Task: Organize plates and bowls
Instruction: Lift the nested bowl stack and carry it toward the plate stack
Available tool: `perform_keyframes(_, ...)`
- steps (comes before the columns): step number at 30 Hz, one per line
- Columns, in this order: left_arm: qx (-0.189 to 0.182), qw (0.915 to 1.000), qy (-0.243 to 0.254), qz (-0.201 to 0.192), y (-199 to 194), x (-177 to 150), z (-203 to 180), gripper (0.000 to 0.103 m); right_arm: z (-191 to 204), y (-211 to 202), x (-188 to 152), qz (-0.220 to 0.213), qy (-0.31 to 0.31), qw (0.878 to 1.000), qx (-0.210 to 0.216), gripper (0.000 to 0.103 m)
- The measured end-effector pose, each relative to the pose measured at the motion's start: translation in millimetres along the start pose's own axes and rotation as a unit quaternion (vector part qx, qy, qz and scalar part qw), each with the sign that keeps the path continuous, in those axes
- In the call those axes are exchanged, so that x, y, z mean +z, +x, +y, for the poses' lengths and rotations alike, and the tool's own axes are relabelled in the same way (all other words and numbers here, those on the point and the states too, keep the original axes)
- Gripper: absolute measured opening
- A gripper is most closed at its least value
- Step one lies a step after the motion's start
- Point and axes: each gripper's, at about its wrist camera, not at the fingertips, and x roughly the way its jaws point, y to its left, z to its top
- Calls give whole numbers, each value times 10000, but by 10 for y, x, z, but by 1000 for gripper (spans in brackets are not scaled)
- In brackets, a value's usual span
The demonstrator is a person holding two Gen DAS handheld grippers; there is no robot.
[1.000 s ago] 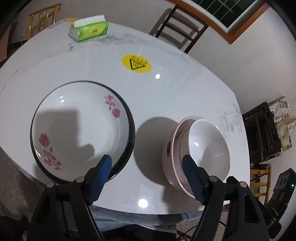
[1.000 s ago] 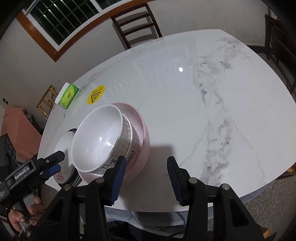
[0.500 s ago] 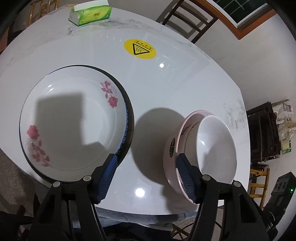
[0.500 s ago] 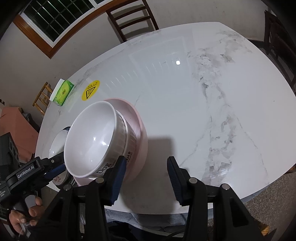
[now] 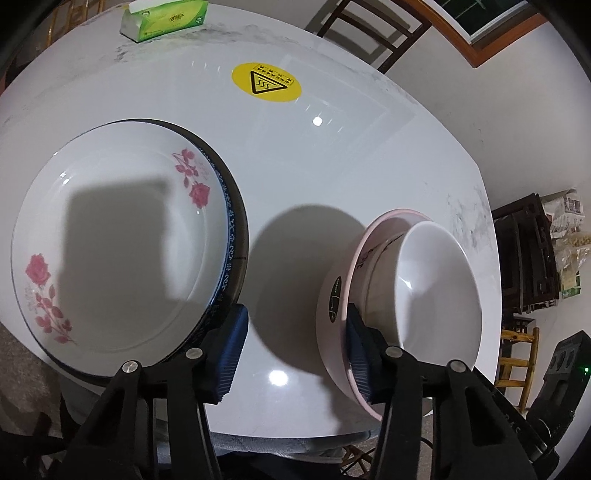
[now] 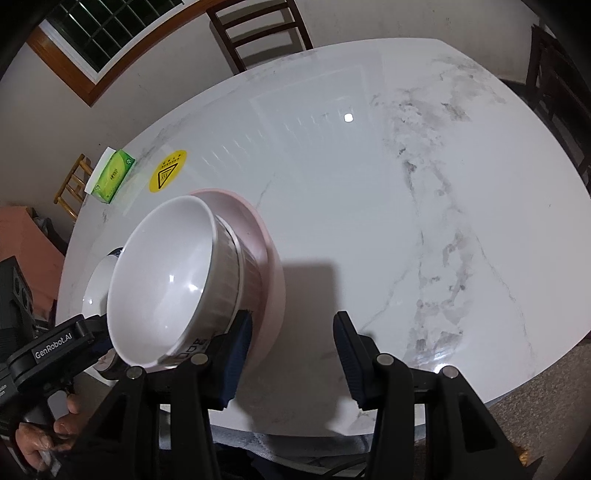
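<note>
A white plate with pink roses (image 5: 110, 251) lies on a blue-rimmed plate (image 5: 231, 236) at the left of the table. To its right a white bowl (image 5: 432, 291) sits nested in a pink bowl (image 5: 332, 295). My left gripper (image 5: 293, 350) hangs low over the bare strip between plates and bowls; its jaws are closing with only table between them. One fingertip overlaps the plate's edge and the other the pink bowl's rim; I cannot tell whether either touches. My right gripper (image 6: 291, 350) stands open over bare marble just right of the pink bowl (image 6: 273, 266) and white bowl (image 6: 162, 277).
On the marble table (image 6: 406, 184) a green tissue box (image 5: 166, 22) and a yellow warning sticker (image 5: 266, 82) sit farther back. Wooden chairs (image 6: 258, 29) stand beyond the far edge. A hand (image 6: 40, 439) holds the left gripper's handle.
The left gripper's jaws have narrowed, and it has sunk closer to the table between plate and bowls. The right gripper has drifted slightly nearer the bowls, its jaws unchanged.
</note>
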Motion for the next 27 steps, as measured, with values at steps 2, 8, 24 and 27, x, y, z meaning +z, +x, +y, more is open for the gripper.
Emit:
perform_keyframes(2, -38, 10000, -7, 12, 16, 8, 1, 45, -4, 18, 22, 3, 16, 10000, -37, 47)
perform_keyframes(8, -38, 10000, 4, 45, 41, 21, -18, 44, 20, 87, 78, 60, 22, 9998, -197, 47)
perform_keyframes(24, 49, 9999, 107, -104, 49, -23, -32, 48, -61, 173, 81, 162, 372, 9992, 30, 47)
perform_keyframes(27, 26, 9999, 92, -115, 53, -17, -20, 49, -50, 172, 81, 157, 348, 9993, 14, 47)
